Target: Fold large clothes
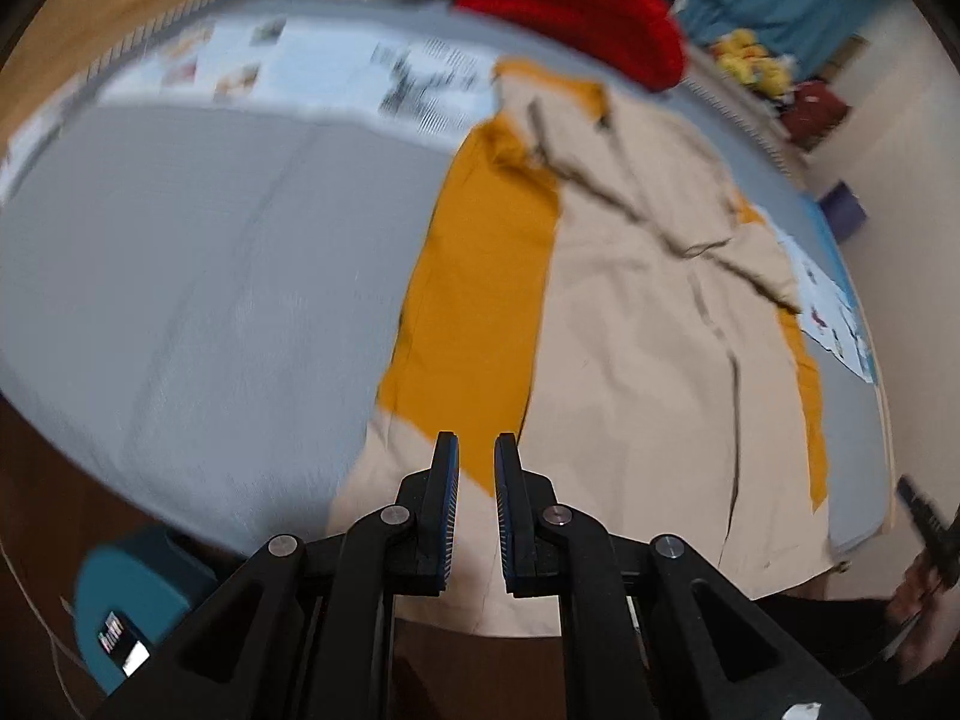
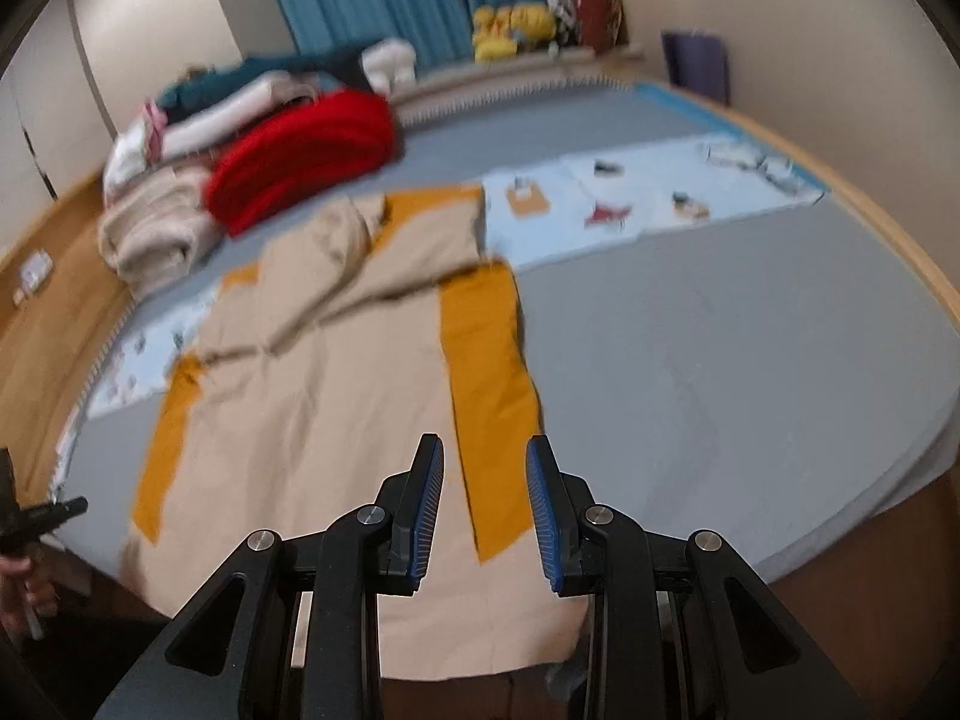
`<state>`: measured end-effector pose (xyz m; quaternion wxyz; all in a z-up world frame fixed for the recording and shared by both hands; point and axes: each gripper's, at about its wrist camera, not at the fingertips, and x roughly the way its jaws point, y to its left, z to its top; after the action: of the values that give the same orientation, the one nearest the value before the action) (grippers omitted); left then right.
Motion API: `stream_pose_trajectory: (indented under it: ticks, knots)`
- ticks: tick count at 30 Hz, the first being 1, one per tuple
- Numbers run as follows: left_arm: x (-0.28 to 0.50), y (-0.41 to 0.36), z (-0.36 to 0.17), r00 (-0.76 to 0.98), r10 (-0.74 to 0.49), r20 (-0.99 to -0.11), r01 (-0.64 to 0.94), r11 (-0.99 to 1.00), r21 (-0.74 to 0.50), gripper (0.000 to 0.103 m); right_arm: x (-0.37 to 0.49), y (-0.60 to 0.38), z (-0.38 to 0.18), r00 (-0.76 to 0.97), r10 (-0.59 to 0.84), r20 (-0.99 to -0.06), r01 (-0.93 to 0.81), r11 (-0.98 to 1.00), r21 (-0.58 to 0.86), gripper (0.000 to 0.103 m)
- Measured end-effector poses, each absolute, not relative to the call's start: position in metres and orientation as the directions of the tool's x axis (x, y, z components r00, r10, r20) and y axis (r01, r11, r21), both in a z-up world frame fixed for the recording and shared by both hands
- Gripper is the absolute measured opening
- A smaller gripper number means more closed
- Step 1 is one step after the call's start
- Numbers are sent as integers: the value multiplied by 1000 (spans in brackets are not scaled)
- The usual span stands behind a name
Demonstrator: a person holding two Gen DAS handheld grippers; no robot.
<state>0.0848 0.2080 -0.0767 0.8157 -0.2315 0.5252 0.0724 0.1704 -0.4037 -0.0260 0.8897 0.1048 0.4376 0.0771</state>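
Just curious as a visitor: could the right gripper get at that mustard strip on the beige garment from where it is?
Probably yes. The right gripper hangs just above the mustard strip, its jaws apart and empty, and nothing lies between them and the garment.

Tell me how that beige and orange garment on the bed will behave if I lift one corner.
The garment will probably sag and drape: it already lies creased and folded on the bed. It looks thin, so likely light. Its near edge overhangs the bed, so it may slide off.

Bare grey mattress [image 2: 750,360] — red bundle [image 2: 300,156] beyond
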Motion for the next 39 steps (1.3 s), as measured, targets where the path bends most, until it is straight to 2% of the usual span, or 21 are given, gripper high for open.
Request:
stream_pose_trajectory:
  ticks: [3, 6, 13, 21, 28, 29, 31, 33, 35, 39]
  knots:
    - [92, 211, -99, 371, -143, -918, -414, 859, -301, 13, 182, -404, -54, 512, 238, -825, -27, 965, 261, 30]
    - [95, 212, -113, 322, -131, -938, -444, 854, -272, 28, 189, -402, -79, 426, 234, -874, -7, 967, 255, 31]
    - [95, 221, -137, 226, -91, -970, -485, 853, -193, 38, 199, -398, -123, 261, 171, -950, 34, 982, 186, 34]
    - [93, 227, -159, 143, -70, -987, -499, 856, -133, 46, 199, -406, -162, 130, 104, -986, 87, 989, 116, 36]
    - [95, 219, -165, 118, -40, -992, -471, 877, -92, 47, 198, -403, -167, 121, 85, -989, 77, 993, 95, 38]
    - [96, 216, -165, 119, -27, -993, -455, 887, -79, 44, 198, -402, -167, 121, 88, -989, 73, 993, 97, 38]
    - [97, 211, -164, 118, -23, -993, -428, 901, -71, 17, 197, -399, -167, 128, 89, -988, 64, 993, 97, 35]
    - [97, 206, -161, 129, -31, -991, -403, 911, -82, 7, 197, -399, -164, 142, 94, -985, 60, 993, 103, 18]
    - [96, 199, -154, 147, -13, -989, -378, 923, -68, 5, 197, -395, -158, 168, 114, -979, 57, 990, 125, 9]
    - [91, 190, -131, 208, -3, -978, -348, 934, -77, 3, 195, -395, -140, 217, 143, -966, 52, 986, 158, 6]
